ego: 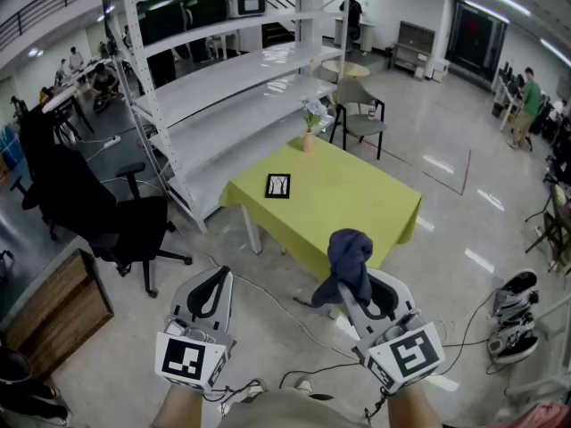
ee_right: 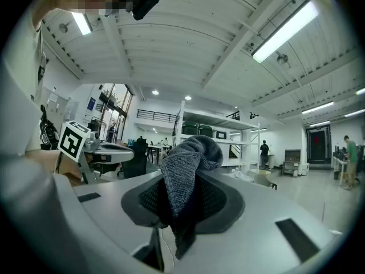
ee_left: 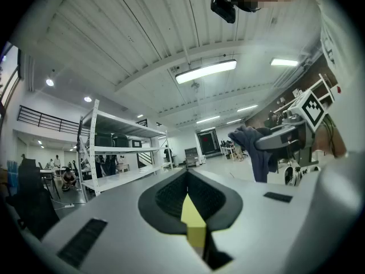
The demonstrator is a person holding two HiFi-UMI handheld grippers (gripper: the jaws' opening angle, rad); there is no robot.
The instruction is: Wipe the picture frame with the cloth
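Note:
A small black picture frame (ego: 277, 186) lies flat on the yellow-green table (ego: 357, 205), near its left side. My right gripper (ego: 357, 279) is held low in front of me, well short of the table, shut on a dark blue-grey cloth (ego: 347, 261) that bunches above the jaws and hangs down. In the right gripper view the cloth (ee_right: 183, 181) fills the gap between the jaws. My left gripper (ego: 211, 294) hangs beside it at the left, shut with nothing in it; in its own view the jaws (ee_left: 188, 210) meet at a line.
A vase with flowers (ego: 309, 125) stands at the table's far corner. A grey chair (ego: 359, 112) sits behind the table. White metal shelving (ego: 214, 87) runs along the left, a black office chair (ego: 107, 212) stands nearer me. Cables (ego: 285, 315) and shoes (ego: 513, 315) lie on the floor.

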